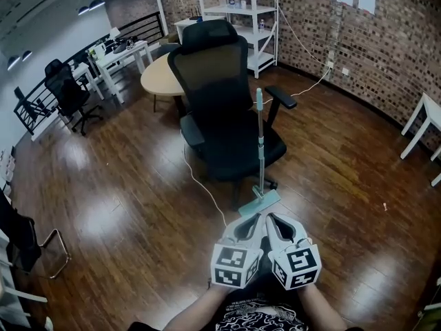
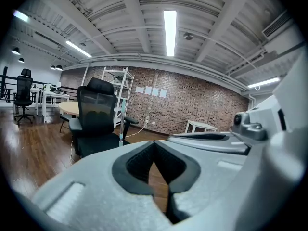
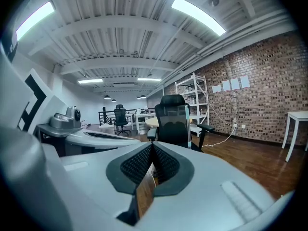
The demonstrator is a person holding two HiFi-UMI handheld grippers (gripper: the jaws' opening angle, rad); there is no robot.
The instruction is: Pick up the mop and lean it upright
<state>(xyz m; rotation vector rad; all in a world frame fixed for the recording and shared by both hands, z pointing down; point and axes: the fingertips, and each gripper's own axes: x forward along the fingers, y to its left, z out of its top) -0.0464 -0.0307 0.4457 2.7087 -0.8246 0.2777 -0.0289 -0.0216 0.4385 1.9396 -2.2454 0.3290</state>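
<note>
The mop [image 1: 260, 143] stands upright, its thin pole with a teal grip leaning against the seat front of a black office chair [image 1: 217, 95]. Its teal flat head [image 1: 260, 203] rests on the wood floor. My left gripper [image 1: 252, 221] and right gripper [image 1: 275, 221] are side by side just in front of the mop head, both shut with nothing between the pads. In the left gripper view the mop [image 2: 121, 129] rises beside the chair [image 2: 96, 119], beyond the left gripper [image 2: 154, 142]. In the right gripper view the mop [image 3: 187, 124] stands before the chair [image 3: 172, 119], past the right gripper [image 3: 152, 144].
A white cable [image 1: 203, 185] runs across the floor left of the chair. Behind the chair stand a round wooden table [image 1: 160, 74] and a white shelf unit [image 1: 238, 19]. More office chairs [image 1: 69, 92] and white desks are at far left, a white table [image 1: 424, 119] at right by the brick wall.
</note>
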